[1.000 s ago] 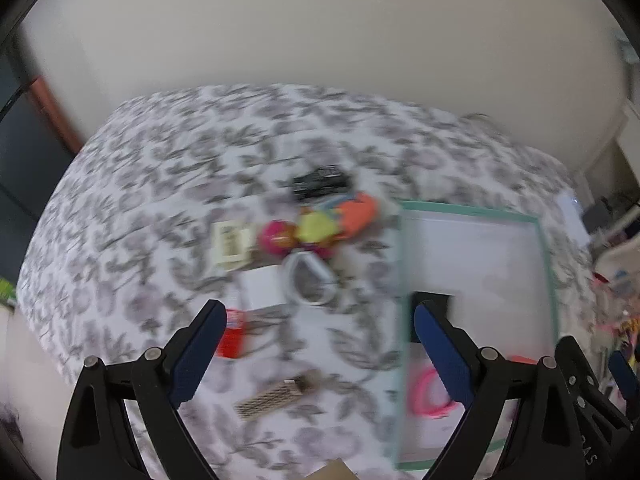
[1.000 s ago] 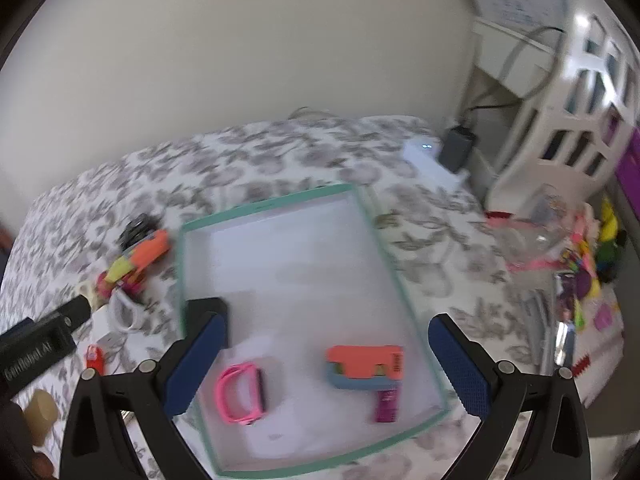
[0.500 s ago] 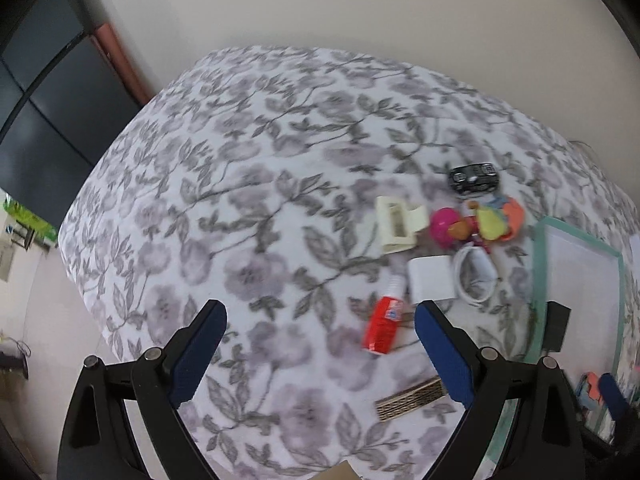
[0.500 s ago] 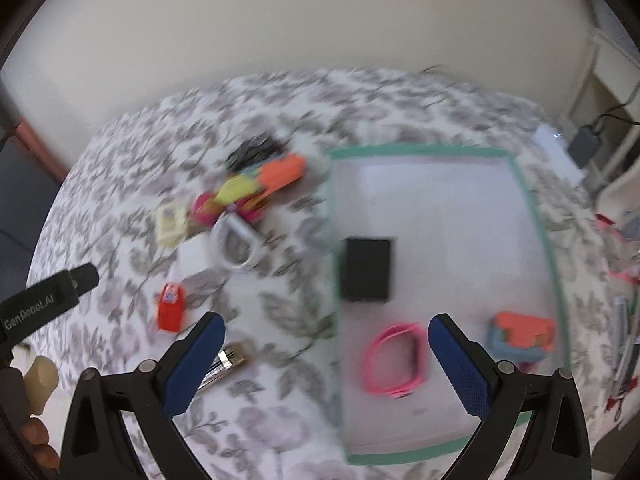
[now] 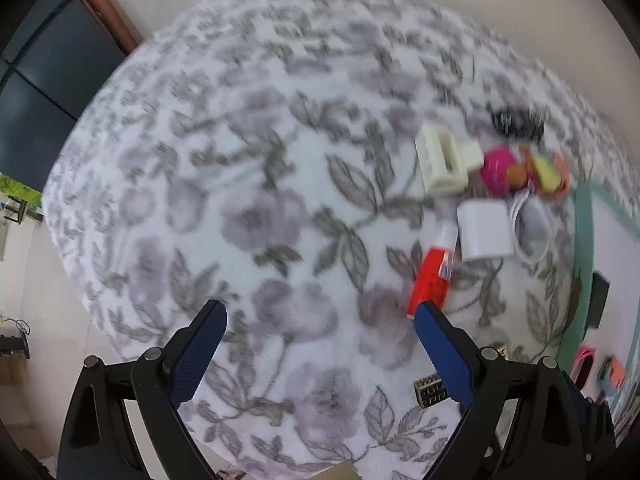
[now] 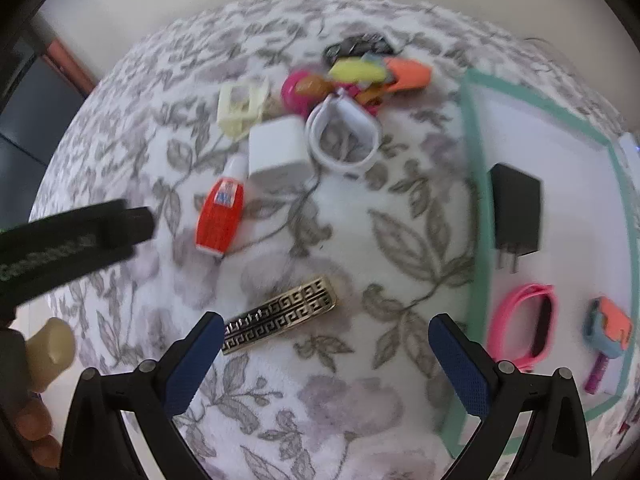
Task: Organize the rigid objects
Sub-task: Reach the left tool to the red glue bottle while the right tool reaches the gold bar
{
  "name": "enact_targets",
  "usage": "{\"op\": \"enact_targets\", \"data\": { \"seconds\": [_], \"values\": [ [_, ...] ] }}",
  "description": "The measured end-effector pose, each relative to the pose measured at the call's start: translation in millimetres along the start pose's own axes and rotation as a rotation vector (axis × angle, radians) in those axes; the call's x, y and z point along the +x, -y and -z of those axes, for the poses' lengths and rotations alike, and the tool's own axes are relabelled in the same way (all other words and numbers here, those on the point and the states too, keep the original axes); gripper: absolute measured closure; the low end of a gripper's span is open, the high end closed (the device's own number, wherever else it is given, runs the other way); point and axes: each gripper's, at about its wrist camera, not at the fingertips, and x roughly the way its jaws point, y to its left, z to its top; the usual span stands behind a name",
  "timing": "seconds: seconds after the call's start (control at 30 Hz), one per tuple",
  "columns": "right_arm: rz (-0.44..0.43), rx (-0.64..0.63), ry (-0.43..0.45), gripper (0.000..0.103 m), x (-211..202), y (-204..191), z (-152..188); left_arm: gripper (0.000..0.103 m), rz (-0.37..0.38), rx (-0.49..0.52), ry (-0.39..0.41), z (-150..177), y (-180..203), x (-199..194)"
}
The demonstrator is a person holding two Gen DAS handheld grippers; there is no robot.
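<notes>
The right tool (image 6: 320,360) is hovering with its jaws spread wide and empty, the gold patterned clip (image 6: 280,314) lying just off its left fingertip at ten o'clock (probably the next pick, being nearest); the left tool (image 5: 316,350) is likewise gaping and holding nothing, the red glue bottle (image 5: 430,278) sitting at its right fingertip at one o'clock. Loose pieces are clustering on the bedspread (image 6: 360,216) so they can go into the green-rimmed tray (image 6: 474,184) at three o'clock. Only the right view is showing the tray's contents clearly: black charger (image 6: 516,210), pink band (image 6: 524,326).
</notes>
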Motion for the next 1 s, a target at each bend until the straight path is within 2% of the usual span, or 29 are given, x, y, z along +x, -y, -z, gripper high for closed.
{"op": "enact_targets", "data": {
  "seconds": [0.17,0.37,0.6,0.8,1.0],
  "values": [
    [-0.013,-0.017,-0.036,0.000,12.1,-1.6,3.7,0.008,0.003,0.014,-0.061,3.1,4.9,19.9],
    [-0.045,-0.061,-0.044,0.000,17.4,-9.8,10.0,0.008,0.003,-0.022,-0.074,3.8,-5.4,26.6],
    [-0.028,-0.120,-0.055,0.000,33.7,-29.5,13.2,0.008,0.013,-0.042,-0.068,4.1,-20.8,29.2],
    [0.018,-0.177,-0.011,0.000,38.7,-38.4,11.8,0.008,0.065,-0.057,-0.055,-1.0,-29.6,21.9],
    [0.033,-0.125,0.016,0.001,36.3,-23.3,2.3,0.008,0.120,-0.043,-0.056,-9.7,-22.7,18.7]
  ]
}}
